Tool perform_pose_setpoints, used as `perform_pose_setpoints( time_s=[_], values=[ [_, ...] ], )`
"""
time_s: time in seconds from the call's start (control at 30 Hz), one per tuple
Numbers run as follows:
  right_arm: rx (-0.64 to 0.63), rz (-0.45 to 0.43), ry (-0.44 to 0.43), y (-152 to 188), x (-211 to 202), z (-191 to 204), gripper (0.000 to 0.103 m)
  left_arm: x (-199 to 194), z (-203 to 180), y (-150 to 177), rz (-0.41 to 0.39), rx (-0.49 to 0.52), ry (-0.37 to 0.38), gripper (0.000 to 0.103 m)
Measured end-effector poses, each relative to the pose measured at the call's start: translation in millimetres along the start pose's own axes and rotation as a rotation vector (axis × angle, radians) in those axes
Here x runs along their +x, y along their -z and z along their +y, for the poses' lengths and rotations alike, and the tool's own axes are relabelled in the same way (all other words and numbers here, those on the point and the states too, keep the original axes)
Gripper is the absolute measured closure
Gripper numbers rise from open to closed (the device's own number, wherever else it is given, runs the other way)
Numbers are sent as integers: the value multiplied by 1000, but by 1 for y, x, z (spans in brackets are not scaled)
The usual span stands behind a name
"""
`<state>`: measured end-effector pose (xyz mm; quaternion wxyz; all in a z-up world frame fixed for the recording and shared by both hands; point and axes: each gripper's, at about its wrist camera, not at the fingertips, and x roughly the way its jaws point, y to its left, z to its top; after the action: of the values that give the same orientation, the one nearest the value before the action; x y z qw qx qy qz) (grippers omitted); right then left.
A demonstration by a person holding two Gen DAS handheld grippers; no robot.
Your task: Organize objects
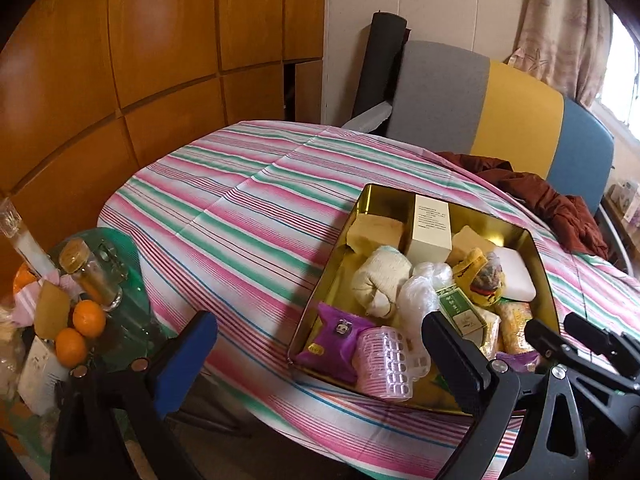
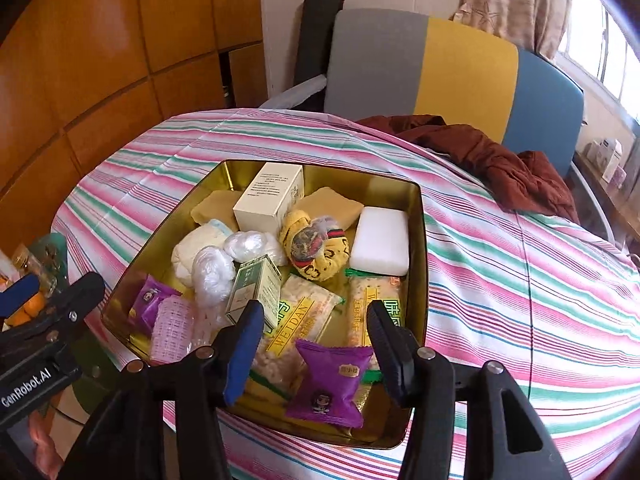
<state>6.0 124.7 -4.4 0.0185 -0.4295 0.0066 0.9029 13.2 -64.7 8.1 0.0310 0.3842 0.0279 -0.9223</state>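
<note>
A gold tin box (image 2: 418, 240) (image 1: 540, 264) sits on the striped tablecloth, filled with several items: a cream carton (image 2: 268, 198), a white foam block (image 2: 382, 240), a yellow sock ball (image 2: 316, 250), a green box (image 2: 254, 290), snack packs (image 2: 298, 320) and a pink roller (image 1: 394, 362). My right gripper (image 2: 316, 320) is open and empty just above the tin's near side, over a purple candy packet (image 2: 328, 384). My left gripper (image 1: 320, 332) is open and empty at the tin's left edge; it also shows in the right wrist view (image 2: 52, 292).
A side table at the left holds oranges (image 1: 80, 332), a glass spice jar (image 1: 90, 276) and packets. A brown-red garment (image 2: 492, 160) lies on the table's far right. A grey, yellow and blue chair back (image 2: 440, 68) stands behind, with wooden cabinets (image 1: 120, 60) at left.
</note>
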Motion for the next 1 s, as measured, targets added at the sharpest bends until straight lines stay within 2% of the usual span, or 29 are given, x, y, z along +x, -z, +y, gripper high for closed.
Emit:
perform_pose_setpoints(
  time_s=[0.13, 0.43, 0.63, 1.0],
  values=[
    [16, 6, 25, -2, -2, 0, 48, -2, -6, 0, -11, 36, -28, 0],
    [50, 19, 44, -1, -3, -6, 47, -6, -7, 0, -18, 63, 7, 0],
    [39, 19, 29, 0, -6, -2, 47, -6, -5, -5, -39, 69, -37, 0],
    [48, -23, 1, -5, -16, 2, 47, 5, -7, -5, 13, 84, -46, 0]
  ],
)
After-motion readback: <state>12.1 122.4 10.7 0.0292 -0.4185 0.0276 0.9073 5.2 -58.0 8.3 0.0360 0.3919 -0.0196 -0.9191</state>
